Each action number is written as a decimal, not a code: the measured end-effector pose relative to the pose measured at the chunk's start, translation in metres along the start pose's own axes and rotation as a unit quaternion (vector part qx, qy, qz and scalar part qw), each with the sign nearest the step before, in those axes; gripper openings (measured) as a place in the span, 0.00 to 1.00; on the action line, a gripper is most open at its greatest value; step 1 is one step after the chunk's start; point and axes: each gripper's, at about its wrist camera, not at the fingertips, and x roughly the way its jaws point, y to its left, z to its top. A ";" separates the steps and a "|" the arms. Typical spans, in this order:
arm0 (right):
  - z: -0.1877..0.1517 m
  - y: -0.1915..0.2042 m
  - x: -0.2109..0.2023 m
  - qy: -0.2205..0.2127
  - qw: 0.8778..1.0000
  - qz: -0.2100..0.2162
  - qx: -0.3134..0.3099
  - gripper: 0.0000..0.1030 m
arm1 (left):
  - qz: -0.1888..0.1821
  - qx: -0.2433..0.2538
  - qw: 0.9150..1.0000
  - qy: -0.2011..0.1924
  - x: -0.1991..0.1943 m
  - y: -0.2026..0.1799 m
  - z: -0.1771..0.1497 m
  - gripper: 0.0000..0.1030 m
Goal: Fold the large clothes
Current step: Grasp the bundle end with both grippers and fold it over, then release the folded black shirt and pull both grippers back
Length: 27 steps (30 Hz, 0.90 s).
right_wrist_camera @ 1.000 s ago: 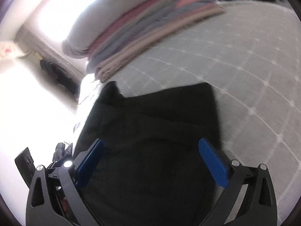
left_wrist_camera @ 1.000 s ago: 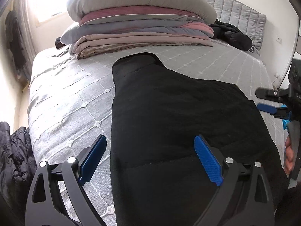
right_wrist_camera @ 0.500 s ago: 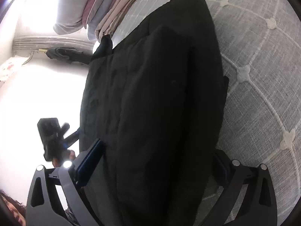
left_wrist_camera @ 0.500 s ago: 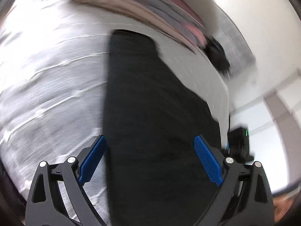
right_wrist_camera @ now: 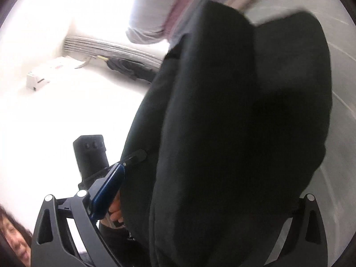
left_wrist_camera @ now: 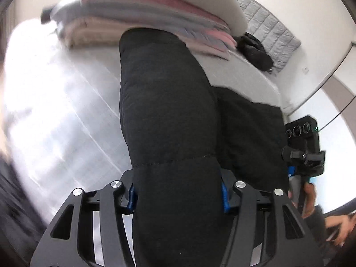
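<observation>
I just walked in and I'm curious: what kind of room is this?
Most likely a bedroom. There is a bed with a grey quilted cover, a padded headboard against the wall, and a stack of folded bedding piled on it.

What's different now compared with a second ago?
The left gripper has just been closing and now pinches a lifted fold of the black garment, which lay flat before. The right gripper has garment between its wide-set fingers. The stacked bedding stayed on the bed.

Black padded garment [right_wrist_camera: 233, 133] fills right claw [right_wrist_camera: 200, 200]; bed [right_wrist_camera: 342, 84] beneath.
</observation>
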 end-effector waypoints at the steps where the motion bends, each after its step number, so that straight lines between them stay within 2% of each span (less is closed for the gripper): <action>1: 0.013 0.005 0.015 0.000 1.000 0.009 -0.001 0.93 | 0.008 0.002 1.000 -0.003 -0.005 0.012 0.013 0.51; 3: 0.033 0.006 0.041 -0.002 1.000 0.023 0.008 0.93 | 0.015 -0.003 1.000 0.006 -0.006 0.037 0.034 0.54; 4: 0.042 0.002 0.056 -0.001 1.000 0.026 0.017 0.93 | 0.013 -0.011 1.000 0.020 0.002 0.062 0.046 0.56; 5: 0.050 -0.008 0.073 0.001 0.999 0.014 0.029 0.93 | 0.015 -0.022 0.999 0.029 0.014 0.078 0.052 0.59; 7: 0.058 -0.034 0.103 0.020 0.997 -0.051 0.047 0.93 | 0.040 -0.057 0.996 0.052 0.051 0.125 0.054 0.69; 8: 0.058 -0.053 0.118 0.035 0.992 -0.112 0.054 0.94 | 0.064 -0.077 0.993 0.069 0.069 0.141 0.050 0.80; 9: 0.056 -0.067 0.124 0.046 0.987 -0.145 0.061 0.92 | 0.078 -0.106 0.988 0.080 0.085 0.159 0.044 0.86; 10: 0.055 -0.069 0.120 0.040 0.989 -0.132 0.051 0.92 | 0.062 -0.135 0.987 0.067 0.088 0.172 0.038 0.90; 11: 0.054 -0.067 0.115 0.041 0.990 -0.130 0.046 0.92 | 0.022 -0.161 0.986 0.048 0.080 0.181 0.031 0.90; 12: 0.051 -0.064 0.104 0.039 0.987 -0.153 0.041 0.92 | 0.027 -0.165 0.985 0.031 0.072 0.181 0.027 0.90; 13: 0.047 -0.060 0.090 0.032 0.983 -0.181 0.028 0.92 | 0.055 -0.162 0.985 0.008 0.057 0.178 0.022 0.90; 15: 0.036 -0.043 0.062 0.012 0.972 -0.235 -0.006 0.92 | 0.093 -0.155 0.983 -0.006 0.042 0.170 0.016 0.90; 16: 0.030 -0.028 0.051 -0.002 0.964 -0.263 -0.030 0.92 | 0.127 -0.136 0.982 -0.017 0.028 0.157 0.011 0.90; 17: 0.020 -0.004 0.039 -0.023 0.950 -0.304 -0.070 0.92 | 0.146 -0.114 0.982 -0.031 0.018 0.143 0.007 0.92; 19: -0.002 0.045 0.029 -0.071 0.924 -0.343 -0.151 0.94 | 0.174 -0.073 0.980 -0.062 -0.004 0.111 -0.004 0.93; 20: -0.010 0.064 0.029 -0.091 0.914 -0.353 -0.179 0.94 | 0.189 -0.052 0.978 -0.076 -0.013 0.092 -0.012 0.93; 22: -0.051 0.110 0.027 -0.143 0.877 -0.381 -0.254 0.94 | 0.215 -0.027 0.971 -0.098 -0.026 0.073 -0.019 0.93; 23: -0.064 0.123 0.033 -0.152 0.868 -0.384 -0.276 0.94 | 0.236 -0.014 0.966 -0.101 -0.029 0.057 -0.026 0.93; 25: -0.074 0.138 0.053 -0.152 0.866 -0.377 -0.291 0.94 | 0.263 -0.005 0.960 -0.095 -0.031 0.035 -0.036 0.93; 27: -0.091 0.151 0.070 -0.155 0.872 -0.364 -0.288 0.94 | 0.256 -0.012 0.962 -0.098 -0.037 0.025 -0.042 0.93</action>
